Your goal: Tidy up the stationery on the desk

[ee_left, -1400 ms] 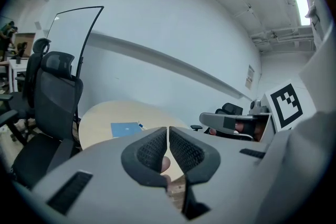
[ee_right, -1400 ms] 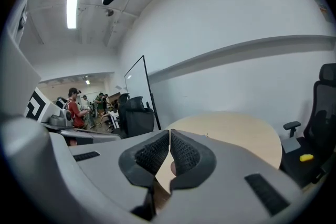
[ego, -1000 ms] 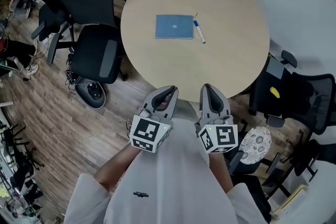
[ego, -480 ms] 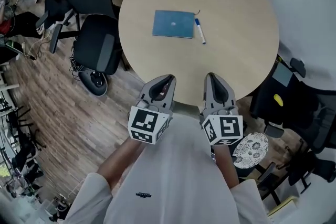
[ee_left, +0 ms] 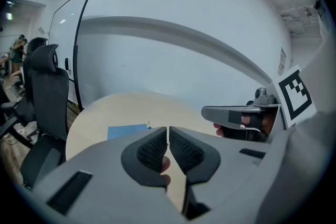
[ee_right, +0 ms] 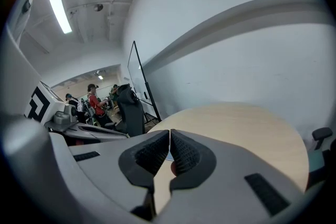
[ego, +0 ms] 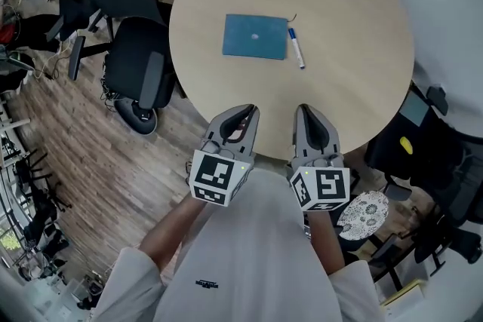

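Head view, blue notebook (ego: 255, 36), pen (ego: 296, 47) beside it, unreadable print (ego: 205, 283) on shirt (ego: 253, 237)

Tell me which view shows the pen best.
The head view: the pen lies whole beside the blue notebook on the round table. The left gripper view shows only the notebook's edge; the right gripper view shows tabletop, no pen.

Our round table and its load

We see a pale wooden round table (ego: 339, 11) bearing a blue notebook (ego: 256, 36) lying flat and closed. A white pen (ego: 296, 48) with a blue end lies just beside the notebook's right edge, slightly slanted.
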The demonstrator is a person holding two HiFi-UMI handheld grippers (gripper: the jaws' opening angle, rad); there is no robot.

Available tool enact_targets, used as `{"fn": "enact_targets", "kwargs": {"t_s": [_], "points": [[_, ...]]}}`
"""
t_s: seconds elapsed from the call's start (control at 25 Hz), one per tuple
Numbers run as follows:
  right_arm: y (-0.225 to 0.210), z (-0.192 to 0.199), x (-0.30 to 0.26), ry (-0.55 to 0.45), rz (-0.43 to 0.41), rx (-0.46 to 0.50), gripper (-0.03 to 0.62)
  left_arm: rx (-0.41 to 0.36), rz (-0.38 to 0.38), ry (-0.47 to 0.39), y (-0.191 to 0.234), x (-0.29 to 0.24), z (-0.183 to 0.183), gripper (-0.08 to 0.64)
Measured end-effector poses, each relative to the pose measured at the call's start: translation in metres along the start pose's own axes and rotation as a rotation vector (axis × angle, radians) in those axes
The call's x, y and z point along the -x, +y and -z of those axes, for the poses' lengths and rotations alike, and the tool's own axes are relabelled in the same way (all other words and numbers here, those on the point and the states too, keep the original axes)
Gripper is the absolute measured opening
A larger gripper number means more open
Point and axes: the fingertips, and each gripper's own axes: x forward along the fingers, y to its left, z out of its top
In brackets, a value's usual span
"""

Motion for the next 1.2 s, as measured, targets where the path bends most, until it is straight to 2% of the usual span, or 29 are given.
{"fn": "enact_targets", "kwargs": {"t_s": [0.36, 0.68, 1.2], "points": [[0.001, 0.010, -0.058, 0.054, -0.005, -0.011, 0.034, 0.036, -0.017, 0.025, 0.041, -0.028, 0.005, 0.031], [-0.007, 0.017, -0.100, 0.085, 0.027, -0.019, 0.034, 0.034, 0.008, 0.067, 0.067, -0.053, 0.015, 0.031], [-0.033, 0.069, -0.169, 0.179, 0.075, -0.073, 0.035, 0.020, 0.015, 0.133, 0.112, -0.114, 0.049, 0.031]]}}
